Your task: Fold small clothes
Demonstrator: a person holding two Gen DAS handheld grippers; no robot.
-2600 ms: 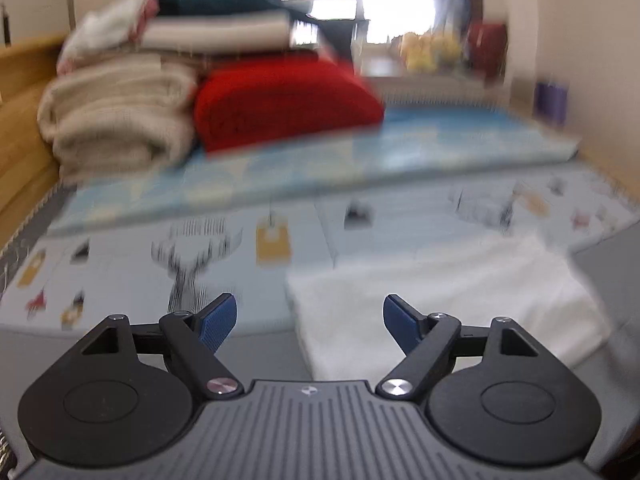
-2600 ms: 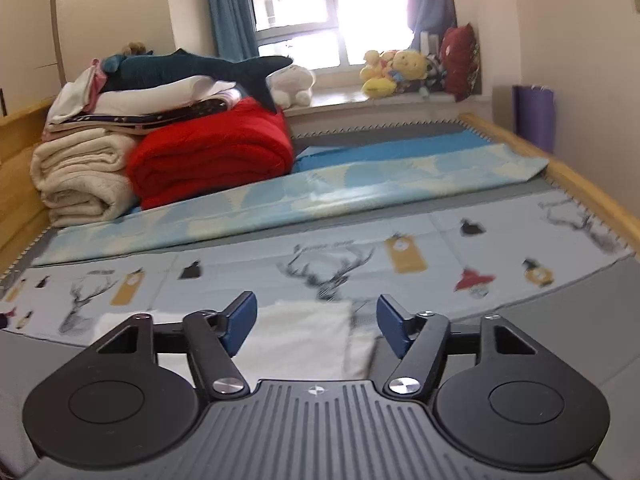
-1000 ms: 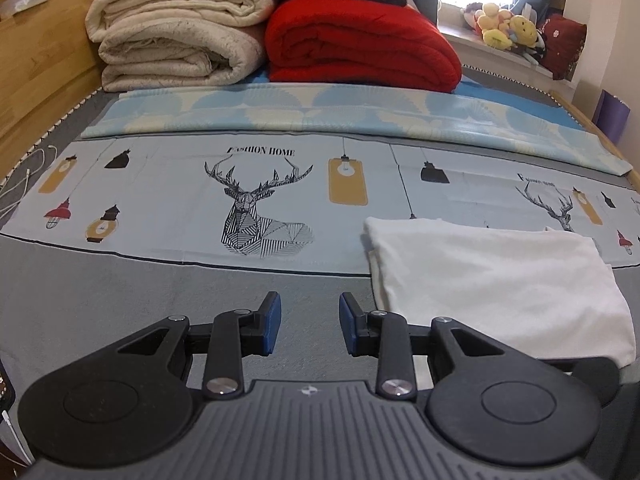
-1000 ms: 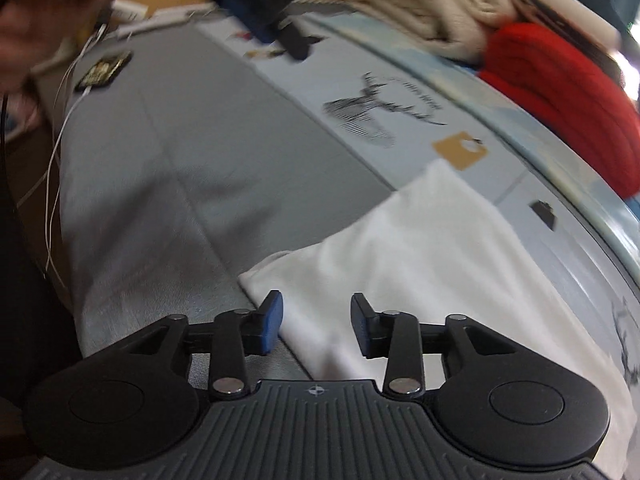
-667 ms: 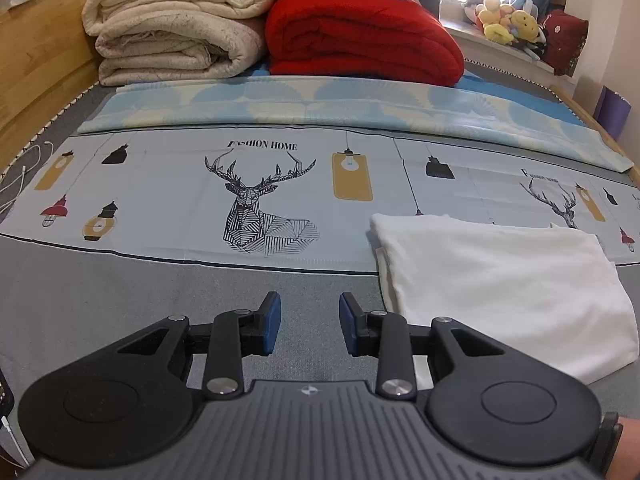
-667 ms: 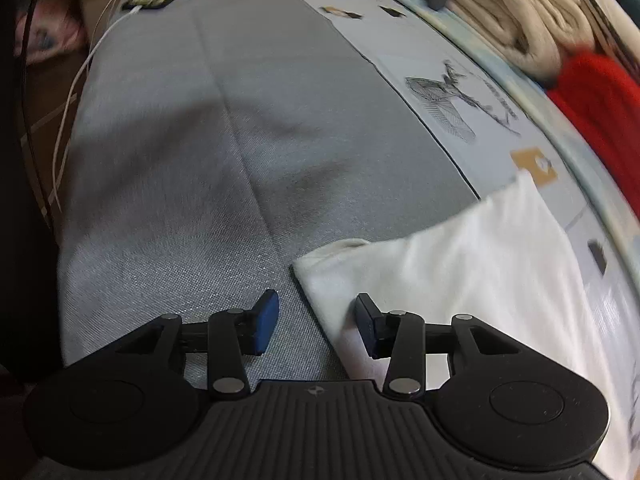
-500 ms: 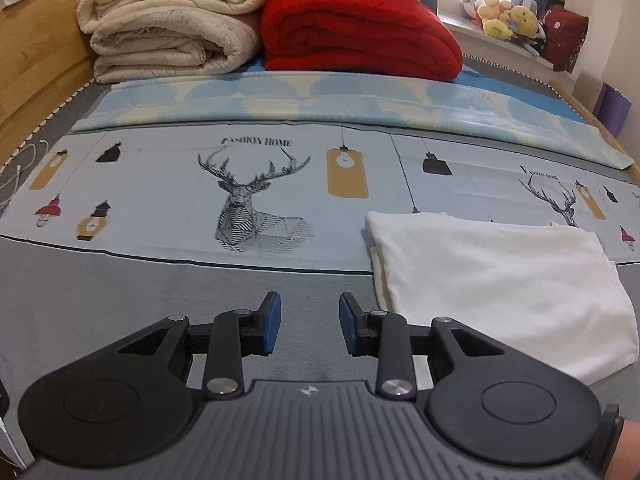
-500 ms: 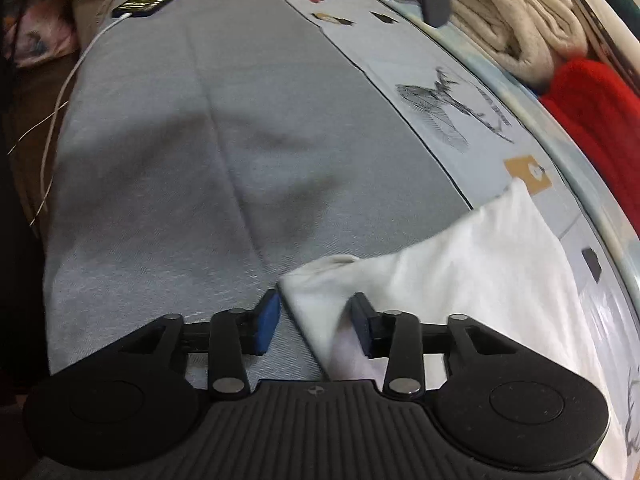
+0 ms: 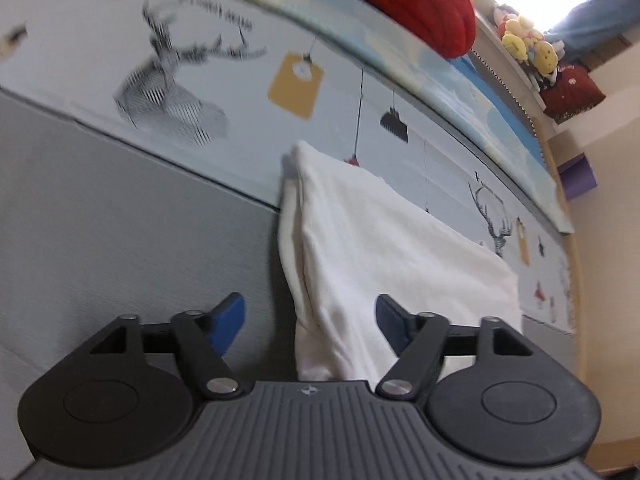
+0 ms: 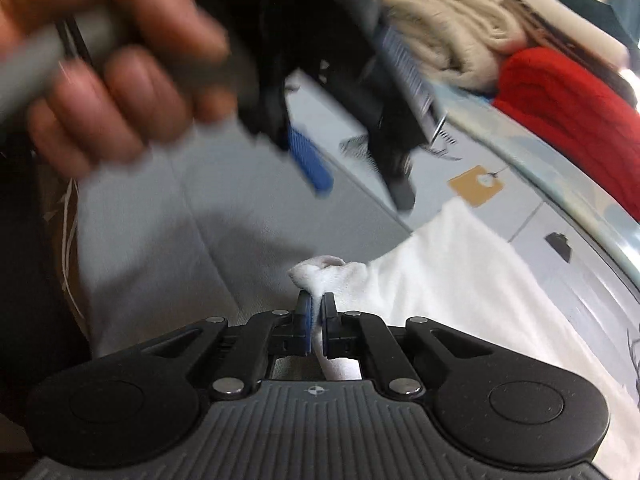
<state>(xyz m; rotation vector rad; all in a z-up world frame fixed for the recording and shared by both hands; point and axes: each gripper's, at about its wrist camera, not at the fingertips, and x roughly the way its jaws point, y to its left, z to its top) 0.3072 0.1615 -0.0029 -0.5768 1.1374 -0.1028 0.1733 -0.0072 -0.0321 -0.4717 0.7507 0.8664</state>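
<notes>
The bed [image 9: 100, 248], grey with a pale printed sheet [image 9: 240, 80] across its upper half, fills both views. At the top right of the right wrist view sit a red blanket [image 10: 568, 100] and cream rolled blankets [image 10: 452, 20]. The white garment [image 9: 380, 240] lies folded in the centre and right of the left wrist view, one long edge running down toward the camera and straddling the line where grey meets print.

The right tool [image 10: 316, 320] is closed tight on a bunched corner of the garment at the centre of its view. The left tool [image 9: 310, 320] is spread wide with the garment's near end lying between its blue pads [image 9: 230, 320], not yet gripped. In the right wrist view the person's left hand [image 10: 112, 80] and that tool appear blurred at upper left.

The main risk is uneven hold: only one corner is pinched, so lifting now would likely drag the layers apart and undo the fold. The left tool could also close on just the top layer, or on bed fabric beneath. A small pinch may slip free.
</notes>
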